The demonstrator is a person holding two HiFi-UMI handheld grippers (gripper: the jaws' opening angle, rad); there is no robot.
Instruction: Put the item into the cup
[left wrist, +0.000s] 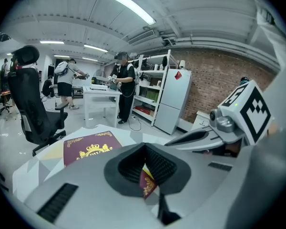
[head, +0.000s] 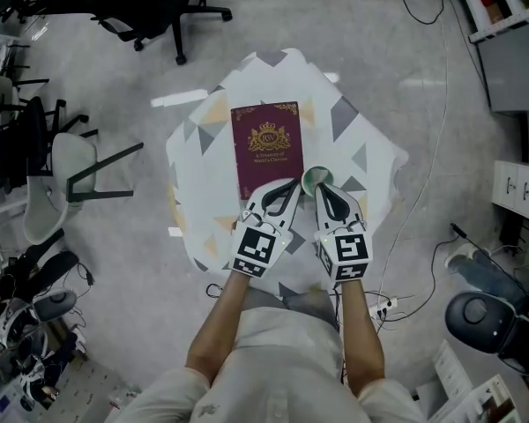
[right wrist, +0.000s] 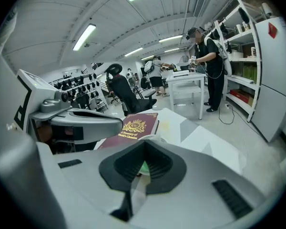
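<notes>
Plainly, both tools are closed on nothing: the left gripper point(head: 291, 187) and right gripper point(head: 324, 190) hang side by side over the table's point(head: 370, 161) near edge, jaws tip to tip. The cup point(head: 316, 180) stands upright just ahead of the right gripper's tips, beside the near right corner of the maroon book point(head: 267, 148), so the right one is nearer. No loose item shows anywhere; whether something already lies inside the green cup, I cannot tell.
</notes>
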